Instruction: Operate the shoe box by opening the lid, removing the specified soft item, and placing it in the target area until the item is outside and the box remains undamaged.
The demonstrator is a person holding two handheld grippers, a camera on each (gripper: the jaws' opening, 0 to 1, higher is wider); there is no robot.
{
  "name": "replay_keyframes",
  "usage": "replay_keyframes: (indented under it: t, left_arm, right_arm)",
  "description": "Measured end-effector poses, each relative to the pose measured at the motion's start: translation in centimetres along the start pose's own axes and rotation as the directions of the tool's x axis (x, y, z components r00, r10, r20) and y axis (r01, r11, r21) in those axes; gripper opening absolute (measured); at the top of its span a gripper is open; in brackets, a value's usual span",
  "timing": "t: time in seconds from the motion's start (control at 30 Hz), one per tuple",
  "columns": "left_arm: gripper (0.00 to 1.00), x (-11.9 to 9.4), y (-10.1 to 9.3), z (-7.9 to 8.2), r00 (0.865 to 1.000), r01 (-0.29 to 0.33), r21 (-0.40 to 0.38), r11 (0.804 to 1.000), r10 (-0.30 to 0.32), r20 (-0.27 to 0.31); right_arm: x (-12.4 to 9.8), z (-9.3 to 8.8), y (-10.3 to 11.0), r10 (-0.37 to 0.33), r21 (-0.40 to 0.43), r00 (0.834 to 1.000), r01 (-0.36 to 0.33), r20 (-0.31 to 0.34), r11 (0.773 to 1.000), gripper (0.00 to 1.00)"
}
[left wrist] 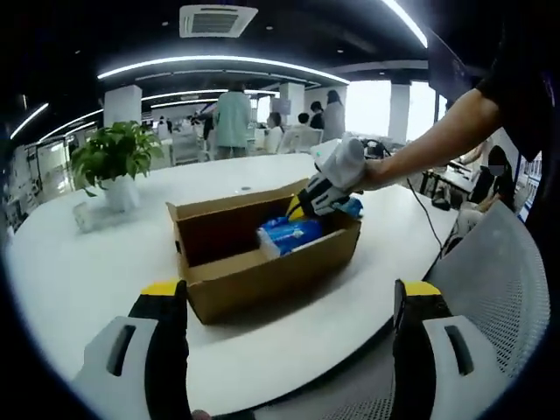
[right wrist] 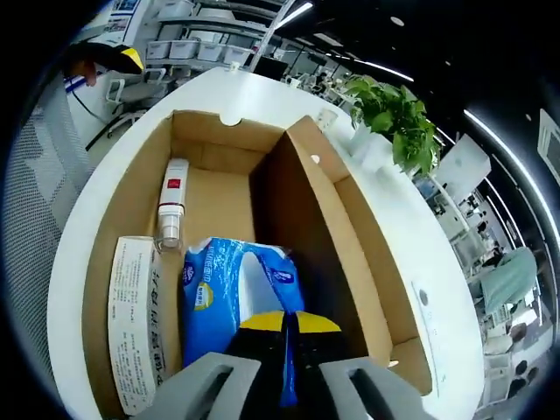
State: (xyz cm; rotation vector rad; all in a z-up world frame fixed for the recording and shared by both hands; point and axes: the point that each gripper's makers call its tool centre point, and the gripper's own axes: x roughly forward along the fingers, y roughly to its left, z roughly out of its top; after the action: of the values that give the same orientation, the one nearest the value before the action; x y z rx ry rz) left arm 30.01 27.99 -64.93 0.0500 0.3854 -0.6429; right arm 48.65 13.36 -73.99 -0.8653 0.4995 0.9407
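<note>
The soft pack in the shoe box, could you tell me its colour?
Blue with white panels, clearest in the right gripper view: soft pack.

Right gripper's fingers (right wrist: 284, 337) hide part of the blue pack (right wrist: 229, 289), apparently pinching it.

Table: you have a white round-edged table (left wrist: 79, 280) under everything.
Plant: a leafy green plant (left wrist: 112, 153) in a white pot stands near your table's far edge.
Chair: a grey mesh chair (left wrist: 494, 280) sits just beside the table.
Ceiling: you see an air-conditioning vent (left wrist: 217, 19) and curved light strips (left wrist: 219, 61).
Background: people (left wrist: 232, 121) stand among desks well apart from you.
</note>
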Motion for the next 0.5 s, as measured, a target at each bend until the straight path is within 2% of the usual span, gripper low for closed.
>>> replay_keyframes:
  t: [0.5]
  left_arm:
    - [0.97, 0.19, -0.09, -0.14, 1.0, 0.013, -0.006, 1.0, -0.013, 0.002]
  right_arm:
    - [-0.84, 0.81, -0.46, -0.028, 0.003, 0.999, 0.028, 0.028, 1.0, 0.0]
